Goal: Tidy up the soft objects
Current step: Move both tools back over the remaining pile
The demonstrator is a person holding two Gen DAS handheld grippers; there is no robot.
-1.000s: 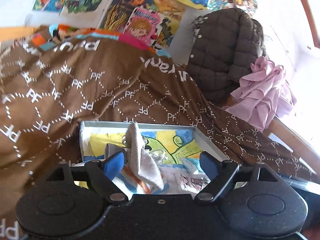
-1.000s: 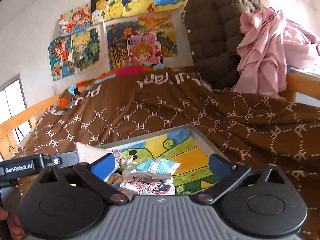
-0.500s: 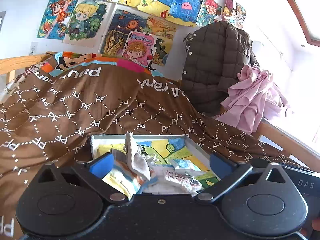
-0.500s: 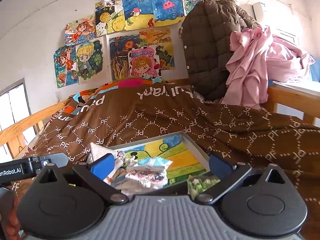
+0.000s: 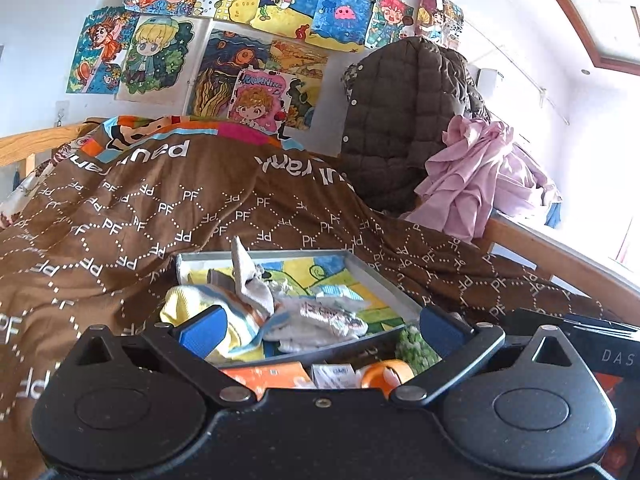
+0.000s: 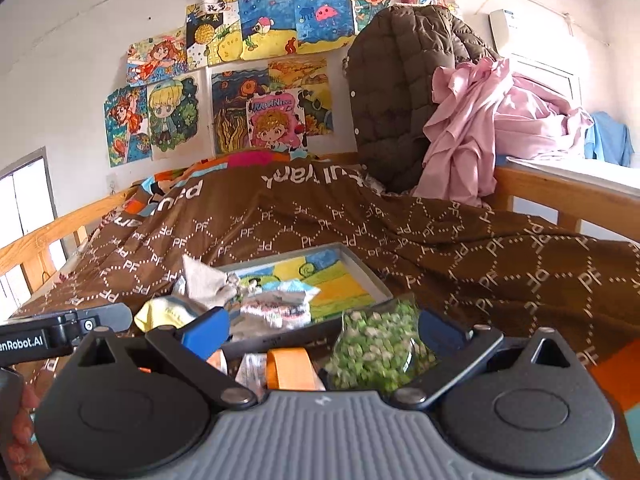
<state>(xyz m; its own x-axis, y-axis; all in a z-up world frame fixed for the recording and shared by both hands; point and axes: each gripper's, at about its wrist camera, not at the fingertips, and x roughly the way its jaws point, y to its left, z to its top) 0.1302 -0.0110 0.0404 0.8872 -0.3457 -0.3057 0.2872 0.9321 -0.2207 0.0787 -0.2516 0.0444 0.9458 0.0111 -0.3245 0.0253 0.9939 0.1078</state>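
While both tongs gape, one tray holds several socks.

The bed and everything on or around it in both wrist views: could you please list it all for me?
Blanket: one, brown with white PF print, covers the bed.
Tray: one, grey rim, colourful drawing inside, on the blanket.
Soft items: a small pile, white, grey and yellow, in the tray's near left part.
Green bag: one, green and white, in front of the tray's near right corner.
Quilted jacket: one, dark brown, at the bed's far end.
Pink cloth: one heap, beside the jacket.
Drawings: many, colourful, on the wall.
Left gripper: jaws open, empty.
Right gripper: jaws open, empty.
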